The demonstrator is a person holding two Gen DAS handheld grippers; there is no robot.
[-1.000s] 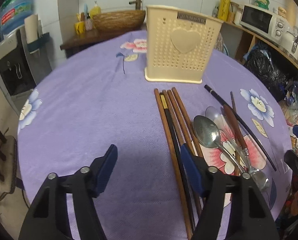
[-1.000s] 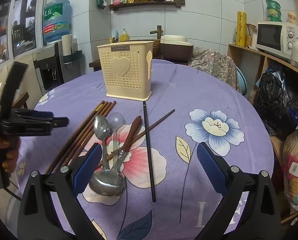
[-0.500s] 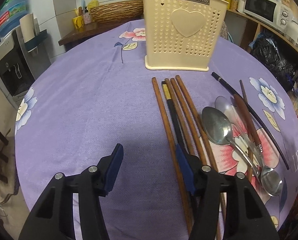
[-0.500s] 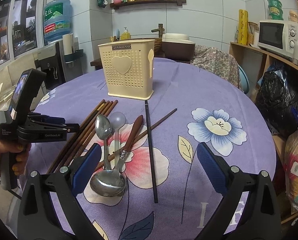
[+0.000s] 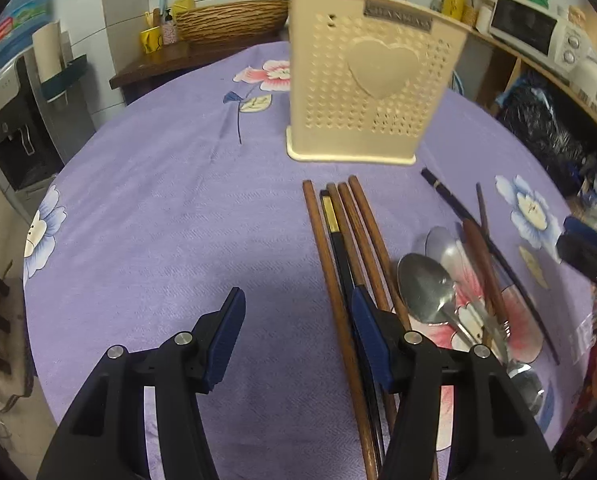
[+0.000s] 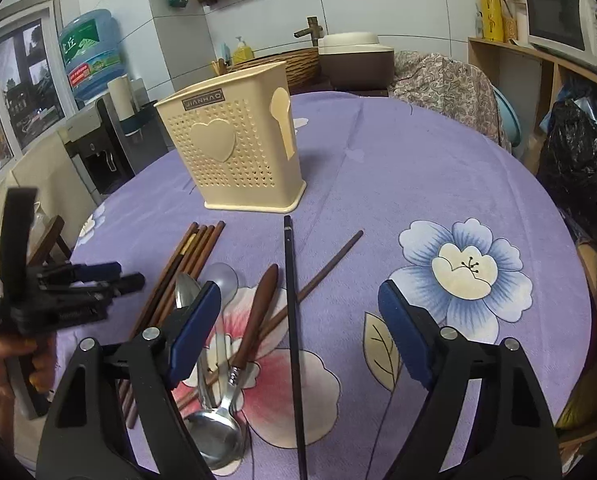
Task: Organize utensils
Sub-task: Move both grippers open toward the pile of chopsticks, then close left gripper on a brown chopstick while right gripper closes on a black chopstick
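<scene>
Nothing looks sorted yet: no utensil shows above the rim of the cream holder (image 6: pixel 234 152) standing toward the far edge of the surface (image 6: pixel 418 184). The brown chopsticks (image 5: pixel 338 240), spoons (image 6: pixel 214 436), fork (image 6: pixel 254 320) and black chopstick (image 6: pixel 292 320) lie loose nearer the near edge. The left claw (image 5: pixel 296 340) hangs half-spread, empty, beside the chopsticks; the right claw (image 6: pixel 298 332) is wide, closing over the black chopstick without touching it.
</scene>
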